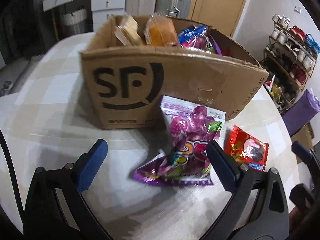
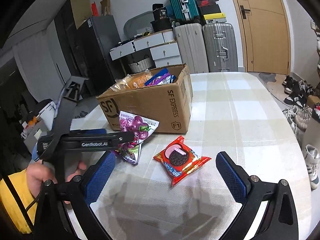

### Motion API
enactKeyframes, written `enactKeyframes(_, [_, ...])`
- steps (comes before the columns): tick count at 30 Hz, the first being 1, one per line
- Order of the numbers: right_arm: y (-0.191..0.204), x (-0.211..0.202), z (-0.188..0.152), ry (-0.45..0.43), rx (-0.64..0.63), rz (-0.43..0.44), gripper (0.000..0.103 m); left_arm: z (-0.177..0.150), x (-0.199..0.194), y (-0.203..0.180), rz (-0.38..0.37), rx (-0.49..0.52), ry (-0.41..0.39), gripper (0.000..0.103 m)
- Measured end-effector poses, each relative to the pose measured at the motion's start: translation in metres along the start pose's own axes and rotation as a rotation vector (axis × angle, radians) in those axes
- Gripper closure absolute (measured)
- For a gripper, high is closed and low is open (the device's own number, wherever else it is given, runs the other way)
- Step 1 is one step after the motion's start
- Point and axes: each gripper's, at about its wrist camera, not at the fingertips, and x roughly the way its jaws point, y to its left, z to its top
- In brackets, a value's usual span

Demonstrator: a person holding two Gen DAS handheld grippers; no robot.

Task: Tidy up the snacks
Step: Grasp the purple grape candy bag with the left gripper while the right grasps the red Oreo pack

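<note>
An open cardboard SF box stands on the table with several snack packs inside. A purple grape candy bag lies in front of it, leaning on the box. A red Oreo pack lies to its right. My left gripper is open, its right finger beside the purple bag; it also shows in the right wrist view reaching over the bag. My right gripper is open and empty, just short of the Oreo pack.
The table has a pale checked cloth. Suitcases, white drawers and a wooden door stand behind. A shoe rack is at the right, shoes on the floor.
</note>
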Motion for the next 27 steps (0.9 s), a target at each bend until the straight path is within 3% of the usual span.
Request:
enactKeyframes(5, [-0.003, 0.008, -0.001, 0.013, -0.002, -0.004, 0.001, 0.011, 0.027, 0.0, -0.045, -0.022, 0.013, 0.018])
enactKeyframes(8, [-0.006, 0.012, -0.002, 0.029, 0.009, -0.006, 0.001, 0.014, 0.035, -0.003, -0.065, -0.015, 0.006, 0.03])
enactKeyframes(12, [-0.006, 0.011, -0.004, 0.027, 0.014, -0.006, 0.001, 0.02, 0.043, -0.011, -0.12, 0.01, 0.018, 0.064])
enactKeyframes(17, [-0.015, 0.016, -0.004, 0.043, 0.05, -0.007, 0.001, 0.023, 0.054, -0.011, -0.144, 0.017, 0.05, 0.075])
enactKeyframes(23, [-0.029, 0.032, 0.0, 0.11, 0.157, 0.014, 0.001, 0.024, 0.061, -0.003, -0.161, 0.003, 0.082, 0.077])
enactKeyframes(27, [-0.025, 0.046, 0.004, 0.153, 0.13, -0.007, 0.001, 0.02, 0.062, -0.006, -0.14, 0.016, 0.091, 0.077])
